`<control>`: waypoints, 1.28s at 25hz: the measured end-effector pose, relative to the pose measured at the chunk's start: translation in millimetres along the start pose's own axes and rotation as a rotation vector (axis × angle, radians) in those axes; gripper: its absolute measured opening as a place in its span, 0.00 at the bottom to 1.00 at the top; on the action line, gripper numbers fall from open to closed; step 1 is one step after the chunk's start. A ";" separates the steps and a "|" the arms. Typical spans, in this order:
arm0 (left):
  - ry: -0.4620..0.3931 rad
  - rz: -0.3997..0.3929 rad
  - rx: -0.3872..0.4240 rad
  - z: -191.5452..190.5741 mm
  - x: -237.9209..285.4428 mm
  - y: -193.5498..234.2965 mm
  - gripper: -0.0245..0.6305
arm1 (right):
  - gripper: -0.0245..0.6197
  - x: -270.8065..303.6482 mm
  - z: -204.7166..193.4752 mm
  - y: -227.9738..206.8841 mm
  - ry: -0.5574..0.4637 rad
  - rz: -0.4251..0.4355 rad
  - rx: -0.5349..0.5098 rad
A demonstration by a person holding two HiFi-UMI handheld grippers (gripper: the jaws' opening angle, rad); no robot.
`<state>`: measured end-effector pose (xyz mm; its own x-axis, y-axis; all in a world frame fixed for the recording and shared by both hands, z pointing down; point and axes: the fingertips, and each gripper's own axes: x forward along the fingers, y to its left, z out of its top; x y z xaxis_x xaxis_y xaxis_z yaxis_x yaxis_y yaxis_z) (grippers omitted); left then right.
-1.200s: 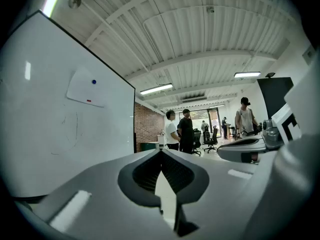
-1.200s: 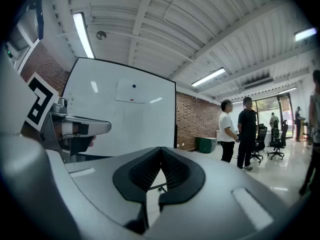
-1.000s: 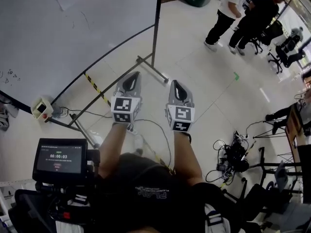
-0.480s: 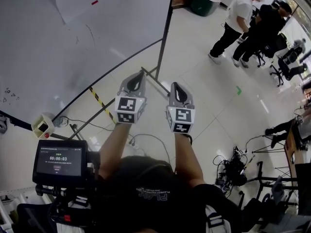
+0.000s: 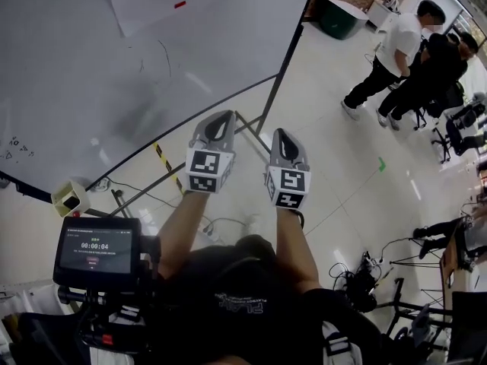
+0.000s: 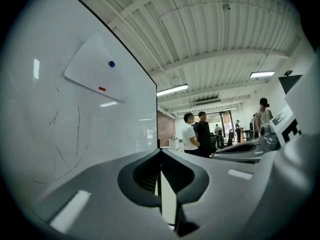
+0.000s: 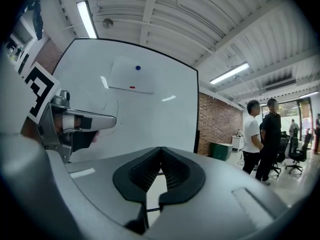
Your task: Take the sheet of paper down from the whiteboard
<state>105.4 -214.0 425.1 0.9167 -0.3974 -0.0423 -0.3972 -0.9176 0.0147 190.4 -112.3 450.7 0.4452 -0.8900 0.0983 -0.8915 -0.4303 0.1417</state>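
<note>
A white sheet of paper hangs high on the whiteboard, pinned by a red magnet; it shows too in the left gripper view as the sheet with a blue magnet, and in the right gripper view as the sheet. My left gripper is shut and empty, held level below the board. My right gripper beside it is also shut and empty. Both are well short of the paper.
The board's black frame and legs stand on the floor just ahead, with yellow-black tape and cables. Two people stand at the far right near office chairs. A monitor sits at my lower left.
Both grippers, still shut, have moved closer to the whiteboard; the board and paper now fill more of the head view and the people have shifted right.
</note>
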 end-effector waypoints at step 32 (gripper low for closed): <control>-0.374 0.653 0.566 292.1 61.5 142.7 0.04 | 0.07 213.2 210.3 52.9 -0.447 0.640 0.137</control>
<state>92.1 -368.5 132.8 0.4699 -0.7160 -0.5162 -0.8802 -0.3364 -0.3347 220.6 -356.5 272.0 -0.2078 -0.9343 -0.2897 -0.9782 0.1969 0.0664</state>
